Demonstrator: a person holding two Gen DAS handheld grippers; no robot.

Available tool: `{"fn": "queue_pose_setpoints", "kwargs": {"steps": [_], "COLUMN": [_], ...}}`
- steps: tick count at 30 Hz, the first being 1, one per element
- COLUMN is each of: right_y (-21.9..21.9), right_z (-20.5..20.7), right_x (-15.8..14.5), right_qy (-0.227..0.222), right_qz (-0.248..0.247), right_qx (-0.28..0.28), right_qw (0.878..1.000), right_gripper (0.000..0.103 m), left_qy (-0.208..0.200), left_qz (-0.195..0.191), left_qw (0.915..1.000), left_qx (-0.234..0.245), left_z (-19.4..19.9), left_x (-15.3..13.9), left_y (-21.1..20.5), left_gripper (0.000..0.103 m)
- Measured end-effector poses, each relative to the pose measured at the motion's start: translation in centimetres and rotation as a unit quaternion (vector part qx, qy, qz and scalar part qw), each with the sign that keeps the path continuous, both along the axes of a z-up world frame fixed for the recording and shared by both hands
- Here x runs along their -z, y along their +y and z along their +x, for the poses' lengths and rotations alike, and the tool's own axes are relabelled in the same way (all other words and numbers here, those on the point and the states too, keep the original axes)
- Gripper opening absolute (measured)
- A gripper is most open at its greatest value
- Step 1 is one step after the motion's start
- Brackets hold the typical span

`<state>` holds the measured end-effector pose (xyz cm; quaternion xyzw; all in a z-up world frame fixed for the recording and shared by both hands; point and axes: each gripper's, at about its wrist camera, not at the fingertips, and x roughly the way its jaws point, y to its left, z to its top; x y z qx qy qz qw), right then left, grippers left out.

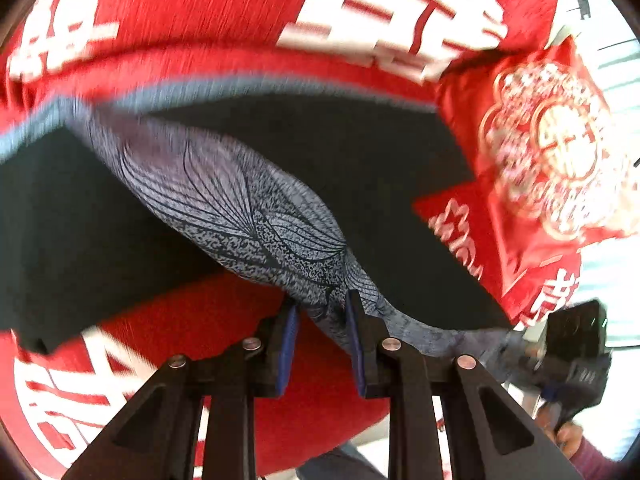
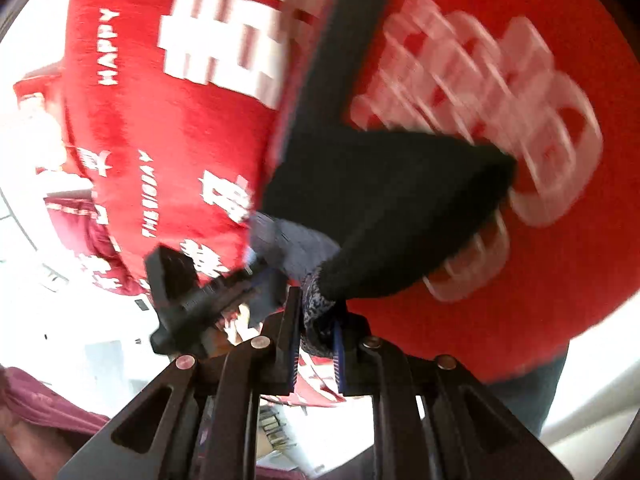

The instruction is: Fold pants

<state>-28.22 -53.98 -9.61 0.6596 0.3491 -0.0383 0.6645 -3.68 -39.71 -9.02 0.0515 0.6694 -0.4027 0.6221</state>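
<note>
**Pants lifted between two grippers over the red blanket**

Pants of dark fabric with a grey, leaf-veined patterned lining [image 1: 248, 208] hang stretched across the left wrist view, above a red blanket printed with large white characters [image 1: 192, 8]. The left gripper [image 1: 322, 320] has its blue-padded jaws partly closed, and the patterned fabric runs between them; how tightly they bite is hard to tell. At the near right the right gripper [image 1: 520, 354] pinches the same edge. A red cushion with a white floral emblem [image 1: 552, 148] lies at the far right.

From the right wrist view, the right gripper [image 2: 316, 332] is clamped on a bunched fold of the pants [image 2: 384, 200]. The left gripper [image 2: 256, 284] grips the cloth just to its left. The blanket [image 2: 160, 128] is blurred behind.
</note>
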Motion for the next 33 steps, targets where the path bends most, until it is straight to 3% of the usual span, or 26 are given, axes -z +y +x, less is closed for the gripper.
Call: {"fn": "queue_pose_setpoints", "kwargs": {"steps": [5, 9, 10, 11, 12, 17, 19, 20, 21, 22, 25, 29, 32, 33], "right_y": [-7.3, -13.1, -14.4, -15.8, -17.1, -20.3, -21.0, -21.0, -20.6, -19.9, -18.2, -17.4, -17.7, -17.9], "right_z": [5.1, 9.3, 10.5, 11.3, 12.2, 15.9, 17.2, 18.0, 18.2, 17.7, 15.0, 12.0, 11.1, 11.3], "right_x": [-3.4, -3.5, -3.3, -2.8, -2.3, -0.2, 0.1, -0.1, -0.7, -1.3, -0.9, 2.1, 4.1, 4.4], "right_qy": [-0.034, -0.027, -0.021, -0.014, -0.002, 0.058, 0.105, 0.133, 0.147, 0.142, 0.148, 0.173, 0.169, 0.167], "right_qz": [-0.043, -0.06, -0.063, -0.065, -0.069, -0.092, -0.133, -0.163, -0.194, -0.216, -0.203, -0.169, -0.143, -0.143], "right_qx": [-0.013, -0.016, -0.015, -0.016, -0.018, -0.033, -0.055, -0.073, -0.084, -0.091, -0.092, -0.077, -0.043, -0.033], "right_qw": [0.998, 0.998, 0.998, 0.998, 0.997, 0.993, 0.984, 0.975, 0.966, 0.962, 0.964, 0.967, 0.974, 0.975], "right_gripper": [0.014, 0.015, 0.015, 0.015, 0.015, 0.019, 0.043, 0.064, 0.069, 0.069, 0.068, 0.051, 0.049, 0.038], "left_qy": [-0.036, -0.066, -0.076, -0.089, -0.104, -0.134, -0.151, -0.157, -0.163, -0.169, -0.146, -0.135, -0.132, -0.13], "left_qz": [-0.021, -0.02, -0.014, -0.001, 0.011, 0.02, 0.053, 0.075, 0.099, 0.132, 0.183, 0.205, 0.211, 0.213], "left_qw": [0.9991, 0.9975, 0.9969, 0.9959, 0.9944, 0.9903, 0.9864, 0.9837, 0.9803, 0.975, 0.9682, 0.9636, 0.9632, 0.9636], "left_qx": [-0.009, -0.015, -0.014, -0.014, -0.017, -0.028, -0.038, -0.045, -0.052, -0.059, -0.087, -0.107, -0.102, -0.095], "left_z": [3.2, 6.2, 6.8, 7.5, 8.0, 9.5, 9.7, 9.8, 9.8, 9.9, 10.0, 9.9, 9.8, 9.7], "left_x": [-2.3, -2.9, -2.9, -2.9, -3.1, -4.0, -3.1, -2.4, -1.5, -0.1, 3.0, 4.8, 5.7, 6.1], "left_y": [-3.9, -6.8, -7.5, -8.2, -8.4, -7.4, -6.4, -5.8, -5.2, -4.2, -1.7, 0.0, 0.0, -0.2], "left_gripper": [0.025, 0.026, 0.031, 0.051, 0.063, 0.064, 0.072, 0.073, 0.073, 0.073, 0.073, 0.073, 0.073, 0.073]}}
